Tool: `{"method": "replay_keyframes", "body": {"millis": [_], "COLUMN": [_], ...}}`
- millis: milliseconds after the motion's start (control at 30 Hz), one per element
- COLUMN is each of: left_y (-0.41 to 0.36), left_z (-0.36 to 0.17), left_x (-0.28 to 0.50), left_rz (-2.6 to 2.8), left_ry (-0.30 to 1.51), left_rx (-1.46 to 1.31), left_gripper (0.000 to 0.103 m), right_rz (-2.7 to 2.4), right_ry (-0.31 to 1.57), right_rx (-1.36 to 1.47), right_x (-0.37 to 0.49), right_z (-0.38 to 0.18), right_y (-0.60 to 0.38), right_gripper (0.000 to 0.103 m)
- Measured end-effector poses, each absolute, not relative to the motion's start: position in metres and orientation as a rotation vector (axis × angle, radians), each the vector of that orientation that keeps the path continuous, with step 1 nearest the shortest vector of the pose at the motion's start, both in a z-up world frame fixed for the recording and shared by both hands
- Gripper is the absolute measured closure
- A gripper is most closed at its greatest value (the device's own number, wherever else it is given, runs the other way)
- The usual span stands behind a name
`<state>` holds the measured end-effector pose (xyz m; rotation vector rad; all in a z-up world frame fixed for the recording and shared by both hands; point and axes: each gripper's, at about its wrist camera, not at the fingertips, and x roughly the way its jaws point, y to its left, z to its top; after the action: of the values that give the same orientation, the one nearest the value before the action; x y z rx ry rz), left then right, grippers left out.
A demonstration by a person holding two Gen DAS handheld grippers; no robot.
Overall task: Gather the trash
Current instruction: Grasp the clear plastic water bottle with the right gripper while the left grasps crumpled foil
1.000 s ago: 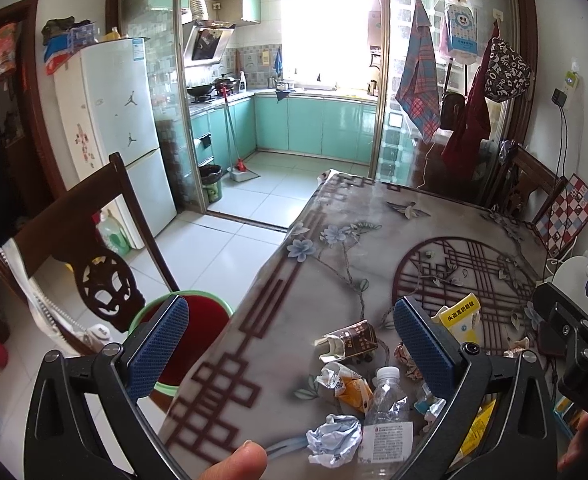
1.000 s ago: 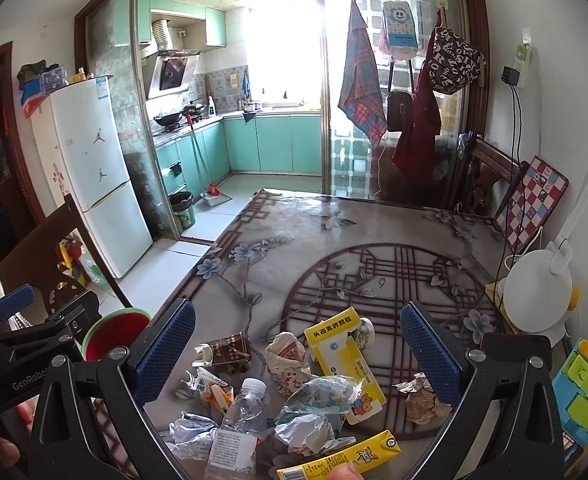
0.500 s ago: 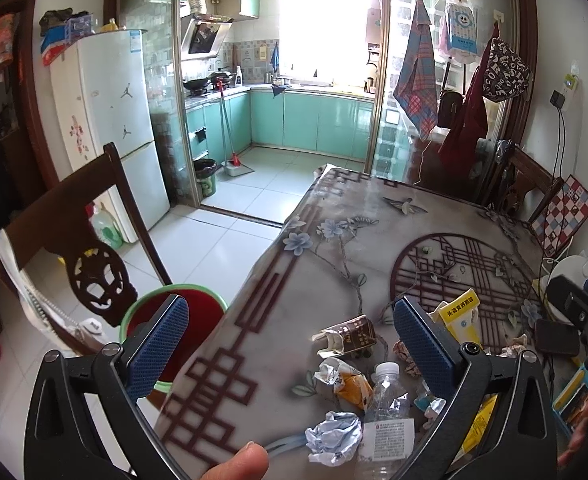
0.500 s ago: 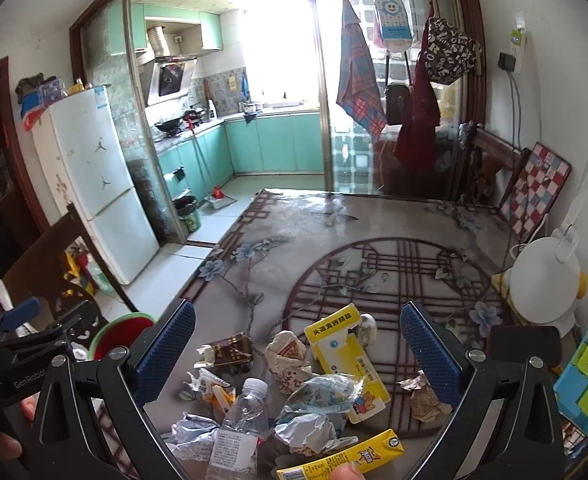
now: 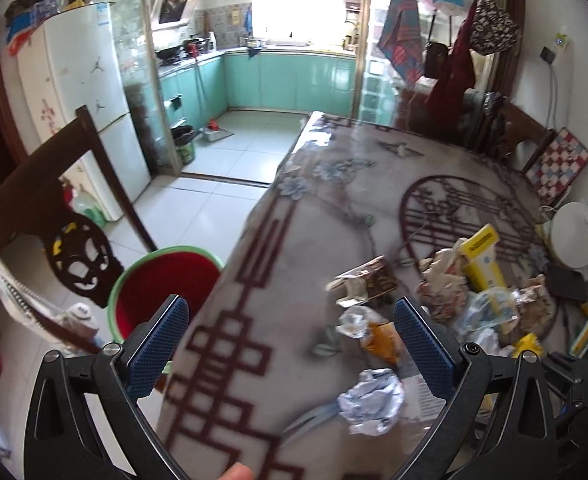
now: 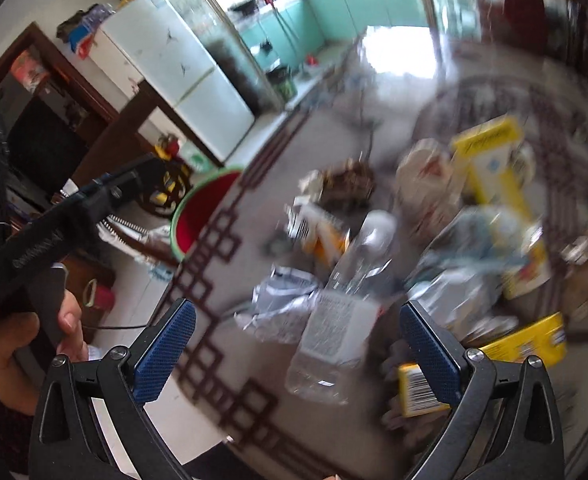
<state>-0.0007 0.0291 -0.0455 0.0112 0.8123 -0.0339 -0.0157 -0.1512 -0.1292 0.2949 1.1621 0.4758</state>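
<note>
A pile of trash lies on the patterned table (image 5: 277, 264): a crumpled silver wrapper (image 5: 372, 400), a brown carton (image 5: 368, 286), an orange packet (image 5: 382, 338) and a yellow box (image 5: 484, 258). A red bin with a green rim (image 5: 161, 280) stands on the floor left of the table. My left gripper (image 5: 289, 348) is open and empty above the table's near edge. My right gripper (image 6: 294, 348) is open and empty, right above a clear plastic bottle (image 6: 346, 308) and the silver wrapper (image 6: 281, 300). The red bin (image 6: 201, 216) also shows in the blurred right wrist view.
A dark wooden chair (image 5: 49, 216) stands left of the bin. A white fridge (image 5: 89, 108) is behind it. A white round appliance (image 5: 574, 236) sits at the table's right edge. The kitchen doorway (image 5: 253, 80) is beyond.
Both grippers have tilted down and moved closer to the trash pile. The right gripper moved fast and now hangs over the bottle. Both stay open.
</note>
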Motion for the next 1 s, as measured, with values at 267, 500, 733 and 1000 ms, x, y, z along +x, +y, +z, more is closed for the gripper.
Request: {"method": "replay_keyframes", "body": {"millis": [267,500,733,1000], "left_y": [0.043,0.023,0.019,-0.006], "left_z": [-0.066,-0.082,-0.094,-0.133], "left_x": [-0.007,-0.007,-0.012,-0.002], "left_rz": [-0.064,-0.145,-0.195,-0.288], "left_ry": [0.892,0.938,0.980,1.139], "left_rx": [-0.018,0.005,0.032,-0.006], "left_gripper": [0.001,0.001,0.001,0.023], "right_rz": [0.396,0.400,0.408,0.368], "right_ry": [1.311,1.314,1.175,0.996], "right_rx": [0.374,0.252,0.388,0.446], "right_x": [0.000,0.020,0.017,0.010], "right_z": [-0.180,-0.185,-0.158,-0.101], "right_y": [-0.154,-0.135,-0.160,-0.189], "right_gripper": [0.041,0.061,0.063,0.063]}}
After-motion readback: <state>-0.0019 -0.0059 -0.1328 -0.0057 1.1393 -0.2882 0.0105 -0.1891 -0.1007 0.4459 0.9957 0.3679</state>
